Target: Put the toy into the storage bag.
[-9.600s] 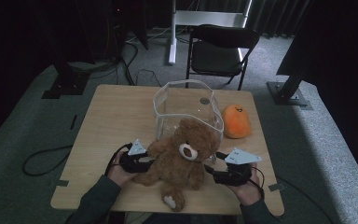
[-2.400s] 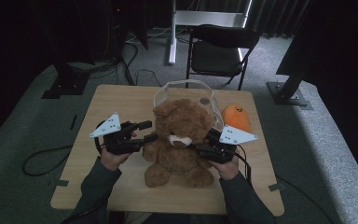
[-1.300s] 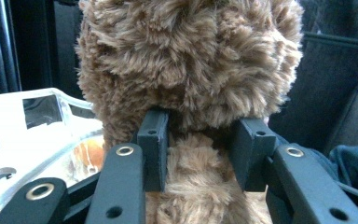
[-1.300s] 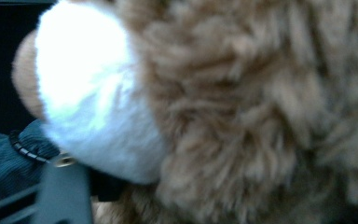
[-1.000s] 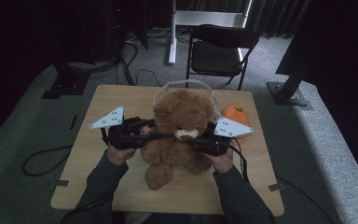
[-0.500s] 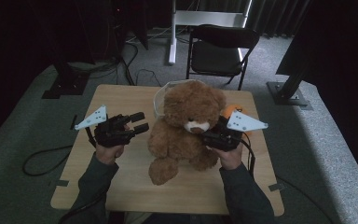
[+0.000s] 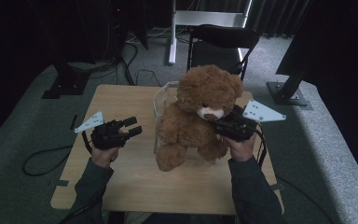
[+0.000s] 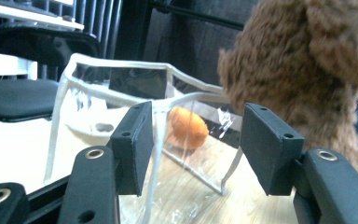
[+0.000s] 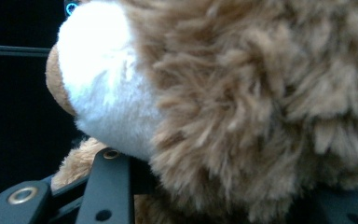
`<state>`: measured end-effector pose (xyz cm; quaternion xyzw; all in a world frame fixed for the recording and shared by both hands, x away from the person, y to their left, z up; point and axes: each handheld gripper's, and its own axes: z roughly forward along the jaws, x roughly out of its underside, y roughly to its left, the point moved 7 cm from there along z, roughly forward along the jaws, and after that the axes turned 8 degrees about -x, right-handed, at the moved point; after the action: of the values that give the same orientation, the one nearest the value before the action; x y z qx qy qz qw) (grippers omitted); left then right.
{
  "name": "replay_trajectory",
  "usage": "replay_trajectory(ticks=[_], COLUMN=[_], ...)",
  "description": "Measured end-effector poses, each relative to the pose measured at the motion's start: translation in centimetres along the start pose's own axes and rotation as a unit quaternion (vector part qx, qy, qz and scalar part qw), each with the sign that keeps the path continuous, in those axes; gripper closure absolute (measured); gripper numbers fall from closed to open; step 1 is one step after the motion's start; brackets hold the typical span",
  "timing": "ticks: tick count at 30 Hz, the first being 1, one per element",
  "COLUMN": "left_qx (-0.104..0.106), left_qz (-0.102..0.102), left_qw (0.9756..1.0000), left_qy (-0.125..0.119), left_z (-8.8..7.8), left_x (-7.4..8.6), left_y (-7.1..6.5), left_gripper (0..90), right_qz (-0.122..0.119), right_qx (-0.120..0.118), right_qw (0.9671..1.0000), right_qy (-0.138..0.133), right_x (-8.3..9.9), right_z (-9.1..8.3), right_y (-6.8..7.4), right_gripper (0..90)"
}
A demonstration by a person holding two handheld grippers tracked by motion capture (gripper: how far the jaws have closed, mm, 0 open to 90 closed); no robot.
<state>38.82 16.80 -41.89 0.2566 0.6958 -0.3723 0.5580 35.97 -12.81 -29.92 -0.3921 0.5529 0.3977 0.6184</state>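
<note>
The left gripper (image 7: 131,127) is held over the table (image 7: 121,186) at the near left, its jaws apart after just opening, with nothing between them. The bear (image 7: 198,114) is held up at the centre right, clamped by the right gripper (image 7: 219,126) under its chin. Behind it stands a clear bin (image 8: 121,93), with an orange toy (image 8: 186,127) beyond

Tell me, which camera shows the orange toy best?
The left gripper view: the orange toy sits in the middle of that picture, seen through the clear box. In the high view the teddy bear stands in front of it.
</note>
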Motion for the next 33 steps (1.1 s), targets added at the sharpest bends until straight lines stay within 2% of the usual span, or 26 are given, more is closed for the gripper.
replay_trajectory(ticks=[5,7,17,26,33], left_qx=[-0.01,-0.02,-0.037,-0.051,-0.06], left_qz=[-0.005,-0.012,-0.018,-0.021,-0.034], left_qw=[0.9999,0.9997,0.9989,0.9979,0.9966], left_qy=[0.004,0.009,0.02,0.033,0.045], left_z=[-0.1,-0.2,-0.2,0.0,0.2], left_x=[0.7,1.6,2.8,4.0,5.2], left_y=[0.6,1.2,2.3,3.0,3.8], left_gripper=[44.5,44.2,43.7,42.7,41.2], right_qz=[-0.002,-0.007,-0.02,-0.019,-0.015], right_qx=[0.006,0.011,0.031,0.045,0.056], right_qw=[1.0,0.9999,0.9993,0.9988,0.9983], right_qy=[-0.003,-0.002,0.0,-0.001,-0.001], right_x=[-0.6,-1.1,-2.3,-2.9,-3.0], right_z=[-0.2,-0.3,-0.6,-0.8,-1.1], right_y=[-0.5,-0.8,-2.3,-3.7,-4.6], right_gripper=[52.0,51.9,51.7,51.5,51.4])
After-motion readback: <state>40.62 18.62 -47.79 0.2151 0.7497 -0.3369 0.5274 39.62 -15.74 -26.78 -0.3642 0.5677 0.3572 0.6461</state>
